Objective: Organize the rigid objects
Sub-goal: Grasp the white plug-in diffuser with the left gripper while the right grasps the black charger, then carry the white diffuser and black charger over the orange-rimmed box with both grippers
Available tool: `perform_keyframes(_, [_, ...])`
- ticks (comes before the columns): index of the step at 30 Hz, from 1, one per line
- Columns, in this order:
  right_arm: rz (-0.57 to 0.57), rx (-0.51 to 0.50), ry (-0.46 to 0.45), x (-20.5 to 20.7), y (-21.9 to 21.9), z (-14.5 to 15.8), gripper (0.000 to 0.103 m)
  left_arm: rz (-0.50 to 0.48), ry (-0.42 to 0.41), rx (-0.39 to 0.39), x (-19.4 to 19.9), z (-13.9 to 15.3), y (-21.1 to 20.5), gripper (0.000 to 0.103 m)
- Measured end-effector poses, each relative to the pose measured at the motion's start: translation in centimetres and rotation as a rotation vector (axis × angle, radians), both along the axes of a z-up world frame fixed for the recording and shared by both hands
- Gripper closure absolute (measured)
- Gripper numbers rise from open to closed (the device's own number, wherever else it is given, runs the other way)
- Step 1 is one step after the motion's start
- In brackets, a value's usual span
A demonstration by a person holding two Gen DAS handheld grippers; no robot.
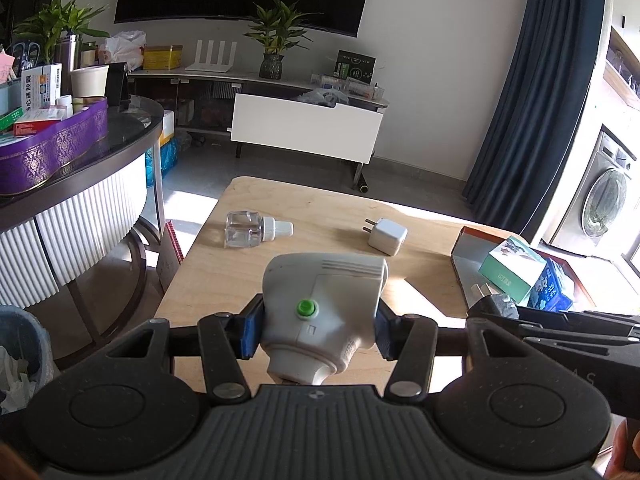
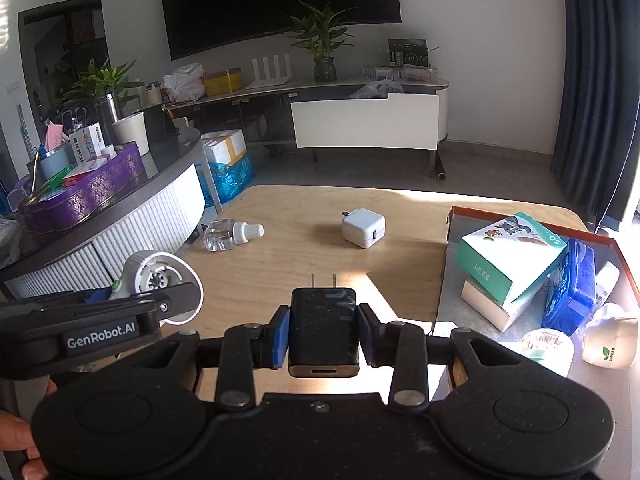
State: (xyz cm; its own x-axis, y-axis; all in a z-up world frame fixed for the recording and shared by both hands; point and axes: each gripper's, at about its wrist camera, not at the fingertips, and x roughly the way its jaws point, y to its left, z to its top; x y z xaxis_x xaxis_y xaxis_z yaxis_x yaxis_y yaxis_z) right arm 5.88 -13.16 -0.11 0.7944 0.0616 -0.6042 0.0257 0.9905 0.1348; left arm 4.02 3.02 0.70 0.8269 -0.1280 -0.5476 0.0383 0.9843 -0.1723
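Both hands are carrying things above the bench [image 2: 280, 264], so this looks like the carry step. The left gripper [image 1: 318, 330] has its fingers closed tight on a grey heater plug [image 1: 324, 304]. The right gripper [image 2: 323, 332] has its fingers closed tight on a black charger [image 2: 323, 330], prongs pointing away. The tray [image 2: 452, 264] sits at the right edge of the bench, with boxes [image 2: 508, 256], a blue tin [image 2: 570, 292] and other small things in it. I think both things should go there next, in a bare spot. A clear bottle [image 2: 230, 236] lies near the left edge, and a white charger [image 2: 363, 227] lies in the middle. Neither blocks the way, but the two grippers are close together and could bump.
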Motion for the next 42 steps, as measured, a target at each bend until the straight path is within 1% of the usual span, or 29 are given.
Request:
perform_keyframes(9, [0.008, 0.004, -0.031, -3.4, 0.2, 0.7, 0.060, 0.016, -0.011, 0.016, -2.4, 0.7, -0.6, 0.049])
perform_keyframes(15, [0.006, 0.007, -0.069, -5.7, -0.1, 1.4, 0.060, 0.022, -0.026, 0.008, -3.9, 1.2, -1.2, 0.049])
perform_keyframes(24, [-0.006, 0.006, -0.106, -8.4, -0.6, 2.2, 0.060, 0.009, -0.050, 0.016, -5.8, 1.8, -2.5, 0.049])
perform_keyframes(33, [-0.023, 0.008, -0.130, -10.3, -1.3, 2.7, 0.060, -0.010, -0.072, 0.024, -6.9, 2.2, -3.6, 0.049])
perform_keyframes(42, [-0.047, 0.010, -0.143, -11.4, -2.1, 3.0, 0.060, -0.035, -0.075, 0.031, -7.3, 2.3, -4.5, 0.049])
